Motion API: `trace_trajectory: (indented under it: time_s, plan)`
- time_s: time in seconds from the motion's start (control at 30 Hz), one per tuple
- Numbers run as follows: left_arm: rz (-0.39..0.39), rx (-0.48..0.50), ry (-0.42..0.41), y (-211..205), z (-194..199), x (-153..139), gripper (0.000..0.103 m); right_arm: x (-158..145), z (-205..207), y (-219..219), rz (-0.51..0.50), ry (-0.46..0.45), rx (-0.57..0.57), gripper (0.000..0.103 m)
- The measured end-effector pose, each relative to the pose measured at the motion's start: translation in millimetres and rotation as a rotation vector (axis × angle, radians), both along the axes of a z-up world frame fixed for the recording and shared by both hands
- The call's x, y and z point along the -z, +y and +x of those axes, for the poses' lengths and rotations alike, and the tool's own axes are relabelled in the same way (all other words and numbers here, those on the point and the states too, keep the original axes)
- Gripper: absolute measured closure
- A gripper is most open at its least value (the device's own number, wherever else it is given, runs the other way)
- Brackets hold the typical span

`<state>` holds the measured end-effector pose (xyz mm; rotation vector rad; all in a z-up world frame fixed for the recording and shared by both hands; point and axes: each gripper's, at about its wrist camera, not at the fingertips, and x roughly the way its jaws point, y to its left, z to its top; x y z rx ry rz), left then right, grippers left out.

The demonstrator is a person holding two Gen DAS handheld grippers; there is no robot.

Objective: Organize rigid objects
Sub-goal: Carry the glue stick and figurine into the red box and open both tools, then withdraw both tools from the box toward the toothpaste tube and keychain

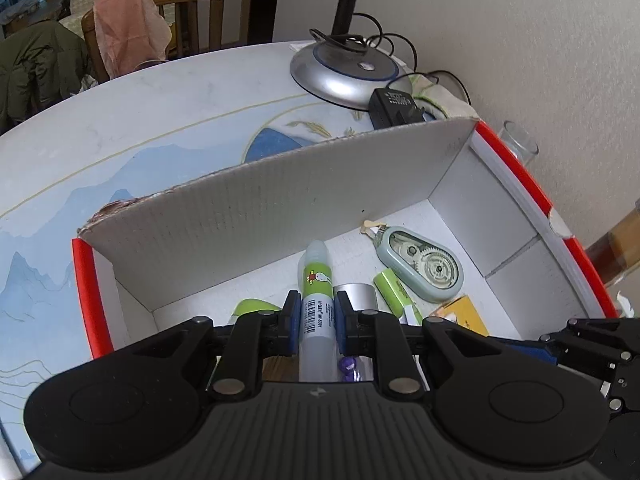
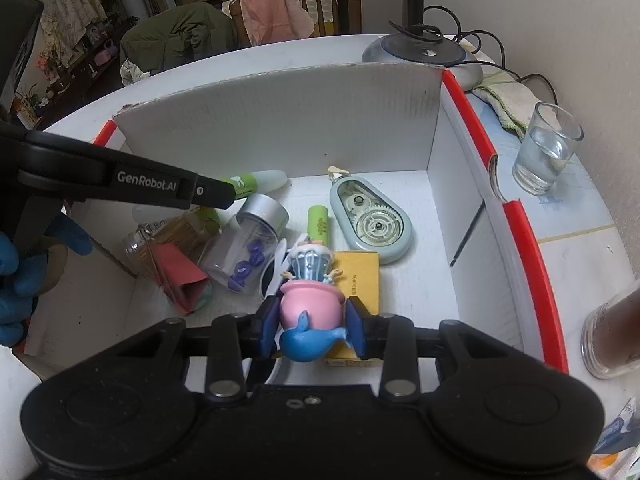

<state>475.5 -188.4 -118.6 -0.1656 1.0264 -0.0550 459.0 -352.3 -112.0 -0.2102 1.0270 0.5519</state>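
1. Black left claw (image 1: 316, 322) is clenched on a glue stick (image 1: 316, 300) over the box floor.
2. Right claw (image 2: 312, 330) is grasping a figurine (image 2: 310, 308); bare floor lies rightward before the box wall (image 2: 464, 216).
3. Both claws tilt steeply downward.

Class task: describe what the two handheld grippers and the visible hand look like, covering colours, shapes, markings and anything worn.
Both grippers, left gripper and right gripper, are matte black, with linked arms, silver pivot pins, round side discs and blue finger pads. The left one's side carries white "GenRobot.AI" lettering. The hand wears a blue glove.
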Motion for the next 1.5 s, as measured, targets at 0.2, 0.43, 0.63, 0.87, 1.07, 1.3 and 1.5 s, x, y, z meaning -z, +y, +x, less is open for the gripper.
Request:
trace_trajectory:
  time_s: [0.2, 0.43, 0.63, 0.87, 1.07, 1.3, 1.5]
  plan:
    - [0.013, 0.006, 0.018, -2, -5, 0, 0.085, -1, 0, -2, 0.005, 0.005, 0.001, 0.061]
    - [-0.012, 0.002, 0.006, 3, -18, -5, 0.085, -5, -5, -5, 0.024, 0.004, 0.003, 0.054]
    - [-0.036, 0.010, -0.044, 4, -35, -19, 0.082, -16, -14, -7, 0.046, -0.015, 0.010, 0.051]
    - [-0.031, -0.008, -0.118, 10, -64, -40, 0.044, -38, -28, -7, 0.087, -0.056, 0.009, 0.047]
    - [-0.039, -0.009, -0.166, 17, -92, -59, 0.041, -56, -43, -4, 0.127, -0.086, 0.002, 0.042]
    - [-0.015, -0.036, -0.223, 31, -129, -78, 0.037, -77, -67, 7, 0.157, -0.122, -0.021, 0.033]
    - [-0.003, -0.063, -0.258, 56, -159, -92, 0.036, -89, -85, 20, 0.162, -0.145, -0.027, 0.025]
